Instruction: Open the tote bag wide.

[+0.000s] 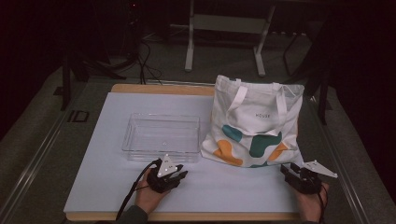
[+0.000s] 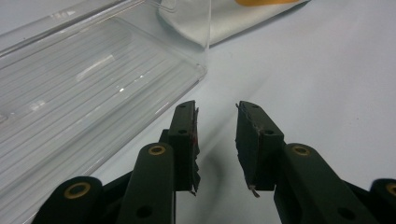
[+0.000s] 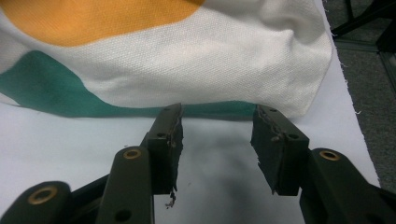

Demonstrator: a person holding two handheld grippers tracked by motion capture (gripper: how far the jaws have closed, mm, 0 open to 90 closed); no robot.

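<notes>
A white cloth tote bag (image 1: 254, 122) with orange and teal patches stands on the right half of the white table top (image 1: 107, 177). Left of it lies an empty clear plastic tray (image 1: 161, 136). My left gripper (image 1: 180, 173) rests on the table just in front of the tray's near right corner (image 2: 198, 70), jaws open with nothing between them (image 2: 216, 112). My right gripper (image 1: 286, 169) sits at the bag's near right corner, open and empty (image 3: 218, 116), with the bag's bottom edge (image 3: 233, 70) a short way beyond the fingertips.
The table's wooden edge (image 1: 154, 87) shows at the far side. Beyond it, on the dark floor, stand a metal stand's legs (image 1: 189, 51) and some cables (image 1: 144, 60). Bare table surface lies between the two grippers.
</notes>
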